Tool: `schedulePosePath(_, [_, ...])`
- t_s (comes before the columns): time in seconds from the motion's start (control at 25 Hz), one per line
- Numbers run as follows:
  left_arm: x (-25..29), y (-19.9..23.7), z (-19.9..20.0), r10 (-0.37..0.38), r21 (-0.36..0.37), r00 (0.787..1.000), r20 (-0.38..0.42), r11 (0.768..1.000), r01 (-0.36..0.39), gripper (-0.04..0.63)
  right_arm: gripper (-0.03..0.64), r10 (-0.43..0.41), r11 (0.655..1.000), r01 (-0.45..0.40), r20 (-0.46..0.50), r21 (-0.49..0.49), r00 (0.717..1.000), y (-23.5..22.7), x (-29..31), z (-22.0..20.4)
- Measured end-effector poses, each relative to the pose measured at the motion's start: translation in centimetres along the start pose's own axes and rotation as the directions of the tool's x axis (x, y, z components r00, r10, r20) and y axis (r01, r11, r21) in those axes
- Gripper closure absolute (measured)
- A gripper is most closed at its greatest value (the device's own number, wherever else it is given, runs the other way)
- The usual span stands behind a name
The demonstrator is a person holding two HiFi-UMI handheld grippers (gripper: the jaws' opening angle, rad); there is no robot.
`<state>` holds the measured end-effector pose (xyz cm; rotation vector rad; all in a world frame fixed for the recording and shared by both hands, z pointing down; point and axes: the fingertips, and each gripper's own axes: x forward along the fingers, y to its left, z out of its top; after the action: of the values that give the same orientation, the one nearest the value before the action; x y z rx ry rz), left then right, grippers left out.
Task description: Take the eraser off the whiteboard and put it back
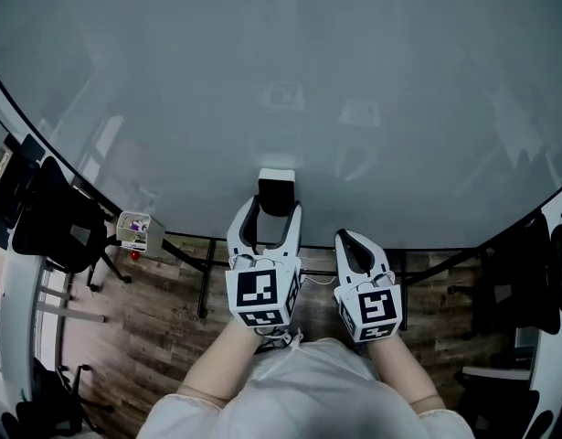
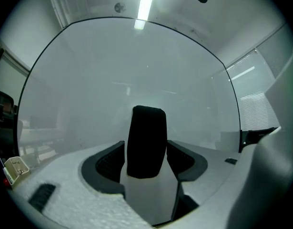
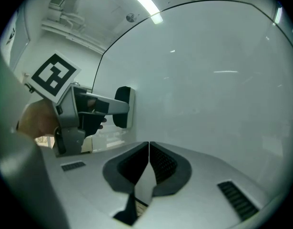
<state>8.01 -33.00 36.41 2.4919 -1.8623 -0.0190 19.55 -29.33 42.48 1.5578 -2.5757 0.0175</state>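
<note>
The eraser [image 1: 277, 193], black with a white edge, sits on the whiteboard [image 1: 281, 80] near its lower rim. My left gripper [image 1: 272, 210] points level at the board, its jaws spread wide on both sides of the eraser. In the left gripper view the eraser [image 2: 146, 142] stands upright between the pads, which flank it closely without clearly pressing on it. The right gripper view shows the eraser [image 3: 123, 107] flat against the board [image 3: 208, 80] with a left finger [image 3: 101, 104] beside it. My right gripper [image 1: 350, 239] [image 3: 149, 147] hovers just right of it, shut and empty.
A small white holder [image 1: 134, 230] [image 2: 15, 168] hangs at the board's lower left edge. Black chairs stand at the left [image 1: 57, 222] and right [image 1: 527, 282]. The board's stand legs [image 1: 206, 282] rise from a wooden floor [image 1: 162, 337].
</note>
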Motion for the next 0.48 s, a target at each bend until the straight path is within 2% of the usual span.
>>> schedulePosePath(0.24, [1.6,-0.1,0.5,0.023,0.018,1.000,-0.006,1.000,-0.023,0.323,0.589,-0.001,1.000,0.001,-0.004,0.007,1.000,-1.4,0.5,-0.1])
schedulePosePath(0.48, [1.9,0.5,0.7,0.084,0.055,0.996,-0.018,0.995,-0.083,0.324,0.589,0.001,1.000,-0.001,-0.012,0.003,1.000,-1.6,1.0,-0.2])
